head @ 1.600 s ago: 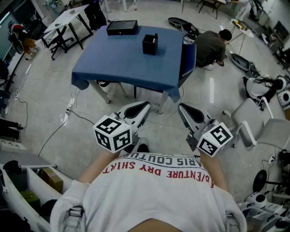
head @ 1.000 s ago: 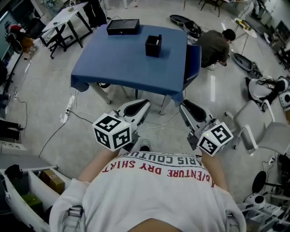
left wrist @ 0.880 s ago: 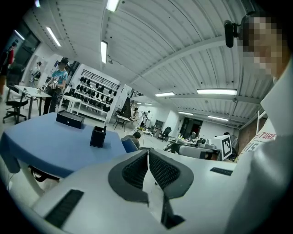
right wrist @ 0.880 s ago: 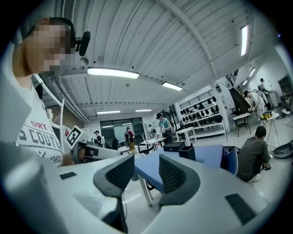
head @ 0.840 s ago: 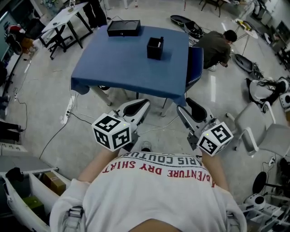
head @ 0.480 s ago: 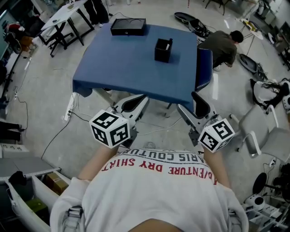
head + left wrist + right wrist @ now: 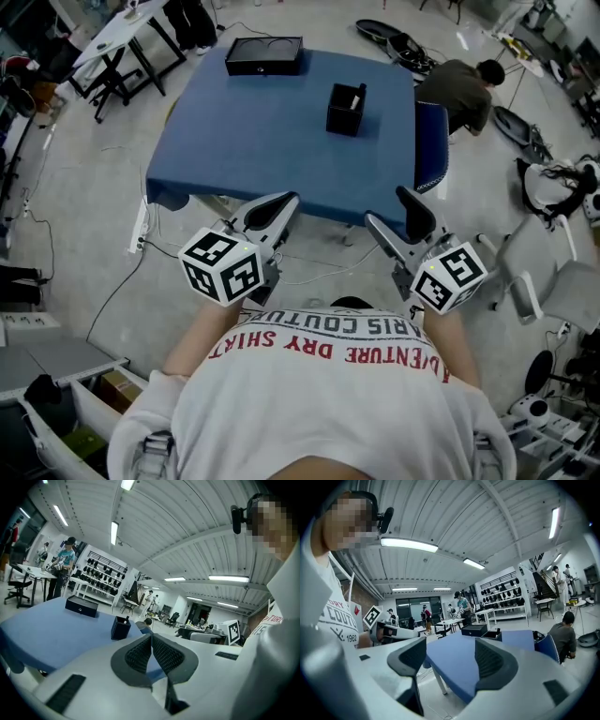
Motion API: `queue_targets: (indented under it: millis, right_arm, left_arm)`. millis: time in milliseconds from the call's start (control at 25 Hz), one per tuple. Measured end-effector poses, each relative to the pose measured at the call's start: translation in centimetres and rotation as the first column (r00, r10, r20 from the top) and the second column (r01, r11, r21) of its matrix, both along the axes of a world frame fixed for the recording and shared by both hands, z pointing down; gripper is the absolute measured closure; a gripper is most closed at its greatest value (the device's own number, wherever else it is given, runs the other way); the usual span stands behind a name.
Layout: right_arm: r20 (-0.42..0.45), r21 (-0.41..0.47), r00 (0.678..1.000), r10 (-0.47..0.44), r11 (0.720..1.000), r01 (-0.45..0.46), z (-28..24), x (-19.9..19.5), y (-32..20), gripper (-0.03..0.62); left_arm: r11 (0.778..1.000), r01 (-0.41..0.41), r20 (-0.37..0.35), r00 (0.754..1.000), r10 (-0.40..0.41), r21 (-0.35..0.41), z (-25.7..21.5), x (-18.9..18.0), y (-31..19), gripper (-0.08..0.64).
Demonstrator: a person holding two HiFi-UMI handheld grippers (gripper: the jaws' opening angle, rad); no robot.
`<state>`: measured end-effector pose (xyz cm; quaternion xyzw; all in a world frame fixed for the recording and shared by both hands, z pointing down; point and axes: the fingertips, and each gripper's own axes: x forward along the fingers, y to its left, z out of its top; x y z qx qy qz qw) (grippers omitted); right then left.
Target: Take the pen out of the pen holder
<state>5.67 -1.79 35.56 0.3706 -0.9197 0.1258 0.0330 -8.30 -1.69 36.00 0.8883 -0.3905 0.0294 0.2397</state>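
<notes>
A black square pen holder (image 7: 345,110) stands on the blue-clothed table (image 7: 253,131), right of its middle, with a dark pen (image 7: 361,90) sticking out of its top. Both grippers hover over the floor just short of the table's near edge, far from the holder. My left gripper (image 7: 284,200) is shut, its ribbed pads (image 7: 140,652) pressed together with nothing in them. My right gripper (image 7: 387,208) has its jaws opening wide, and nothing lies between them. The holder (image 7: 120,627) shows ahead in the left gripper view, and small (image 7: 492,634) beyond the right gripper (image 7: 450,642).
A flat black box (image 7: 264,55) lies at the table's far edge. A blue chair (image 7: 429,155) stands at the table's right side, with a crouching person (image 7: 459,89) behind it. White chairs (image 7: 553,272) are at the right and cables (image 7: 141,234) trail on the floor at the left.
The table has drawn closer as both grippers moved forward to its near edge. The right gripper's jaws went from shut to wide open. The left stayed shut.
</notes>
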Motion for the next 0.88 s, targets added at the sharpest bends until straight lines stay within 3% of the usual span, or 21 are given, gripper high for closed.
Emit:
queue_targets:
  millis: [440, 880]
  right_arm:
    - [-0.003, -0.006, 1.0, 0.003, 1.0, -0.003, 0.2, 0.9, -3.9, 0.284]
    - [0.028, -0.021, 0.998, -0.049, 0.999, 0.049, 0.7, 1.7, -12.3, 0.284]
  left_arm:
    - [1.0, -0.019, -0.003, 1.0, 0.019, -0.016, 1.0, 1.5, -3.5, 0.528]
    - [0.999, 0.004, 0.018, 1.0, -0.003, -0.046, 1.4, 3.0, -11.8, 0.528]
